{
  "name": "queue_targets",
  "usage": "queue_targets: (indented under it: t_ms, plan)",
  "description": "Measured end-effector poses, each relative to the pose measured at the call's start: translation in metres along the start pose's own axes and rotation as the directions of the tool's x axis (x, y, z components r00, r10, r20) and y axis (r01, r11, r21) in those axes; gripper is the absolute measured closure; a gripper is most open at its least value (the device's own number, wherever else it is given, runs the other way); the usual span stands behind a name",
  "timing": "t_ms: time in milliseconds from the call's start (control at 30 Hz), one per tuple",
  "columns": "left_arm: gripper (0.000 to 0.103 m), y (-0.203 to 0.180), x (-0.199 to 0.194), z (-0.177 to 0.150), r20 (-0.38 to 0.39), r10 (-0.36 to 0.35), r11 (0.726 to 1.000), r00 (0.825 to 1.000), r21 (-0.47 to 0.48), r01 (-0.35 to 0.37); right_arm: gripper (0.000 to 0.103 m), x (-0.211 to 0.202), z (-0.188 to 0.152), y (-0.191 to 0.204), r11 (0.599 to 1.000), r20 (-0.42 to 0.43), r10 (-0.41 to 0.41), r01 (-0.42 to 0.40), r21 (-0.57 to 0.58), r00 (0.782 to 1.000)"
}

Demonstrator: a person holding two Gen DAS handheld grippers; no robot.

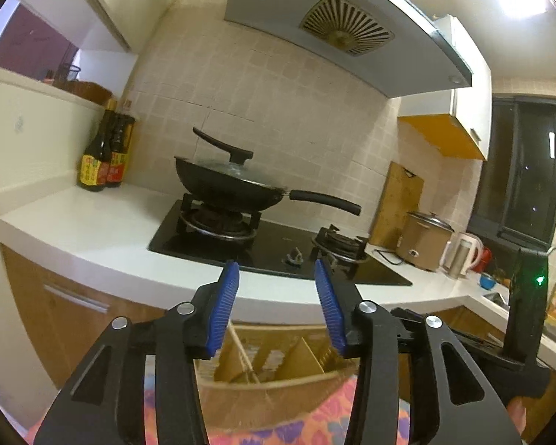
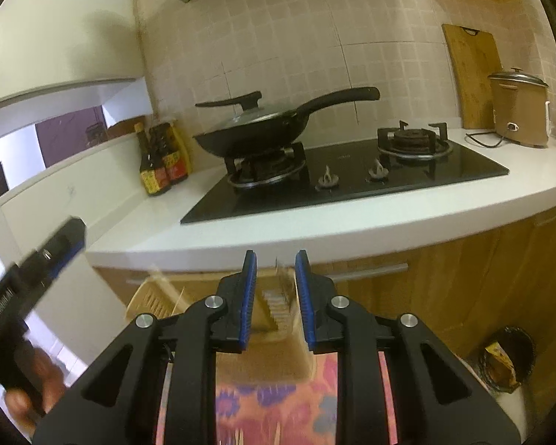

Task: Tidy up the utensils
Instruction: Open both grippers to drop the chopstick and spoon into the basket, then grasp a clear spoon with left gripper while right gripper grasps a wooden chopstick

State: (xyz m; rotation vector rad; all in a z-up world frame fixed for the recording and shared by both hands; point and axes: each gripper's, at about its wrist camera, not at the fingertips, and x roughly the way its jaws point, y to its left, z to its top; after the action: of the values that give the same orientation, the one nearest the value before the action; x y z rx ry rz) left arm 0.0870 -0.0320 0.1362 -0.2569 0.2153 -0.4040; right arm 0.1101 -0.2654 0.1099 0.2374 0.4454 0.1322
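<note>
A tan utensil organizer tray (image 1: pixel 278 365) with slanted dividers sits on a pink and purple flowered cloth (image 1: pixel 307 411), low in the left wrist view behind my fingers. My left gripper (image 1: pixel 277 267) is open and empty, raised above the tray and pointing at the stove. In the right wrist view the tray (image 2: pixel 274 307) is blurred, and thin chopstick-like sticks (image 2: pixel 178 298) rise at its left. My right gripper (image 2: pixel 275 259) is open and empty above it. The left gripper (image 2: pixel 44 256) shows blurred at the left of the right wrist view.
A white counter (image 2: pixel 315 222) carries a black gas hob (image 2: pixel 352 181) with a lidded black wok (image 2: pixel 252 133). Sauce bottles (image 2: pixel 159 163) stand at the left. A cutting board (image 2: pixel 474 74), a rice cooker (image 2: pixel 519 107) and a kettle (image 1: pixel 463 256) stand at the right. A bin (image 2: pixel 507 359) stands on the floor.
</note>
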Motion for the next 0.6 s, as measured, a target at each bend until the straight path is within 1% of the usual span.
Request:
queue_targets:
  t_ms: [67, 133, 200, 233, 267, 300, 367, 400, 433, 467, 500, 533, 567, 600]
  plan:
    - [0.057, 0.001, -0.014, 0.002, -0.018, -0.008, 1.0, 1.0, 0.0, 0.008, 0.084, -0.015, -0.008, 0.002, 1.0, -0.031, -0.001, 0.001, -0.012, 1.0]
    - [0.055, 0.002, -0.027, 0.001, -0.065, -0.009, 1.0, 0.998, 0.005, 0.01, 0.084, -0.025, -0.016, 0.005, 1.0, -0.068, -0.01, 0.008, -0.027, 0.998]
    - [0.054, 0.003, -0.036, -0.005, -0.129, -0.005, 1.0, 0.992, 0.021, 0.008, 0.084, -0.033, -0.027, 0.006, 1.0, -0.114, -0.014, 0.01, -0.03, 0.993]
    - [0.054, 0.004, -0.04, -0.01, -0.164, -0.002, 0.999, 0.986, 0.031, 0.008, 0.084, -0.036, -0.033, 0.006, 1.0, -0.131, -0.013, 0.009, -0.025, 0.991]
    - [0.054, 0.005, -0.043, -0.019, -0.214, 0.003, 0.999, 0.977, 0.047, 0.007, 0.084, -0.039, -0.042, 0.005, 1.0, -0.156, -0.017, 0.013, -0.021, 0.988]
    - [0.054, 0.008, -0.045, -0.026, -0.248, 0.015, 0.998, 0.969, 0.058, -0.001, 0.084, -0.039, -0.05, 0.006, 0.999, -0.185, -0.026, 0.022, -0.024, 0.982]
    - [0.054, 0.012, -0.046, -0.043, -0.317, 0.056, 0.996, 0.947, 0.082, -0.031, 0.084, -0.036, -0.068, 0.005, 0.999, -0.254, -0.029, 0.024, -0.02, 0.967]
    - [0.054, 0.017, -0.046, -0.055, -0.362, 0.078, 0.995, 0.929, 0.089, -0.049, 0.084, -0.035, -0.076, 0.005, 1.0, -0.28, -0.025, 0.022, -0.016, 0.96]
    - [0.054, 0.021, -0.045, -0.063, -0.392, 0.086, 0.995, 0.916, 0.085, -0.057, 0.084, -0.033, -0.084, 0.004, 1.0, -0.307, -0.024, 0.021, -0.013, 0.952]
    - [0.054, 0.027, -0.045, -0.071, -0.421, 0.089, 0.995, 0.903, 0.077, -0.062, 0.084, -0.03, -0.095, 0.005, 1.0, -0.339, -0.026, 0.023, -0.013, 0.941]
    - [0.054, 0.033, -0.043, -0.083, -0.466, 0.09, 0.996, 0.88, 0.066, -0.067, 0.084, -0.028, -0.103, 0.006, 1.0, -0.364, -0.025, 0.021, -0.015, 0.931]
    - [0.055, 0.038, -0.042, -0.09, -0.49, 0.091, 0.996, 0.867, 0.06, -0.071, 0.084, -0.026, -0.108, 0.006, 1.0, -0.382, -0.022, 0.018, -0.014, 0.924]
    - [0.056, 0.042, -0.039, -0.1, -0.523, 0.088, 0.996, 0.848, 0.048, -0.074, 0.084, -0.023, -0.117, 0.008, 1.0, -0.41, -0.013, 0.009, -0.011, 0.912]
    - [0.056, 0.045, -0.038, -0.106, -0.544, 0.081, 0.997, 0.835, 0.039, -0.072, 0.084, -0.021, -0.123, 0.009, 1.0, -0.427, -0.006, 0.001, -0.01, 0.904]
